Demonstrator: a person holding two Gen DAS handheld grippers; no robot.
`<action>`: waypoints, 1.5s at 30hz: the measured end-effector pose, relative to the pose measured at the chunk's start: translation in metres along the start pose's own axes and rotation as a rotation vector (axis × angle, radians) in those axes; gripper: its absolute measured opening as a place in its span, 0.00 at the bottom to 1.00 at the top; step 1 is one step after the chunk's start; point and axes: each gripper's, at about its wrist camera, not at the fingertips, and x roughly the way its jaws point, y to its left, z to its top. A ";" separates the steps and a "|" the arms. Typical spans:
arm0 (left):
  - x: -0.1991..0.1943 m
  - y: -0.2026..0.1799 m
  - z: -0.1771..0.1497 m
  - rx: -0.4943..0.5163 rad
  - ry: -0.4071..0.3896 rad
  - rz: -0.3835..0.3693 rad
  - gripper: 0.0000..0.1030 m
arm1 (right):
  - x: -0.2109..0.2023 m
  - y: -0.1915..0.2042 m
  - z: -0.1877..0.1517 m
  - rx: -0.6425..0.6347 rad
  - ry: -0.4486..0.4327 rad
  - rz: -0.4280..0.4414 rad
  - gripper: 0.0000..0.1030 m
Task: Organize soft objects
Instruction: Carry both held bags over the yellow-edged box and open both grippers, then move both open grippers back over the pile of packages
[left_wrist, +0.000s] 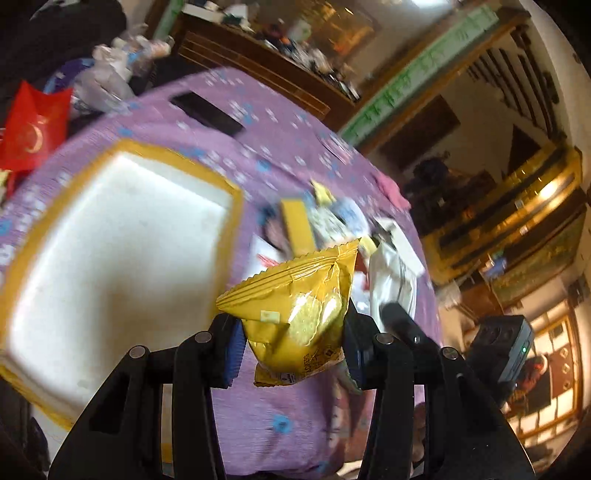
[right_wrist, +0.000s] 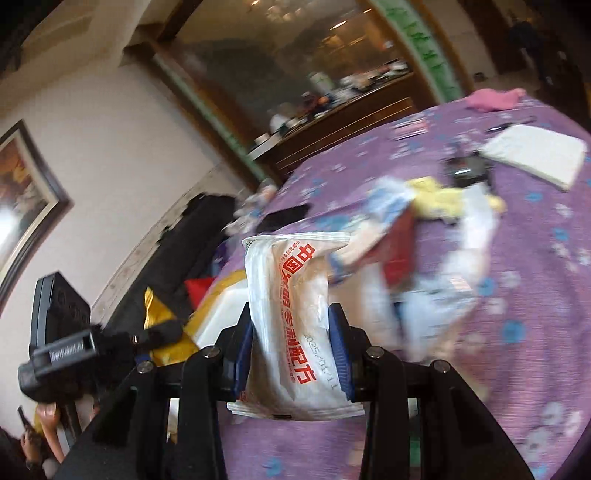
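Observation:
My left gripper (left_wrist: 293, 345) is shut on a yellow snack packet (left_wrist: 299, 310) and holds it above the purple flowered tablecloth (left_wrist: 280, 413). A white box with a yellow rim (left_wrist: 110, 258) lies open to its left. My right gripper (right_wrist: 291, 358) is shut on a white packet with red Chinese print (right_wrist: 291, 314), lifted above the cloth. A blurred pile of soft packets (right_wrist: 436, 258) lies just beyond it; the pile also shows in the left wrist view (left_wrist: 332, 221). The right gripper shows at the right of the left wrist view.
A dark phone (left_wrist: 207, 112) lies at the far side of the table. A red pouch (left_wrist: 33, 129) and plastic bags (left_wrist: 110, 70) sit at far left. A white folded cloth (right_wrist: 535, 155) and a pink cloth (right_wrist: 491, 98) lie far right. A wooden sideboard (left_wrist: 258, 70) stands behind.

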 end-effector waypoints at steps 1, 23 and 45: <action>-0.003 0.004 0.004 -0.003 -0.008 0.013 0.43 | 0.006 0.006 0.000 -0.008 0.014 0.017 0.37; 0.074 0.121 0.054 -0.051 0.062 0.397 0.44 | 0.172 0.077 -0.001 -0.209 0.228 -0.050 0.37; 0.018 0.066 0.022 -0.029 -0.157 0.415 0.74 | 0.060 0.048 0.013 -0.111 0.062 0.185 0.66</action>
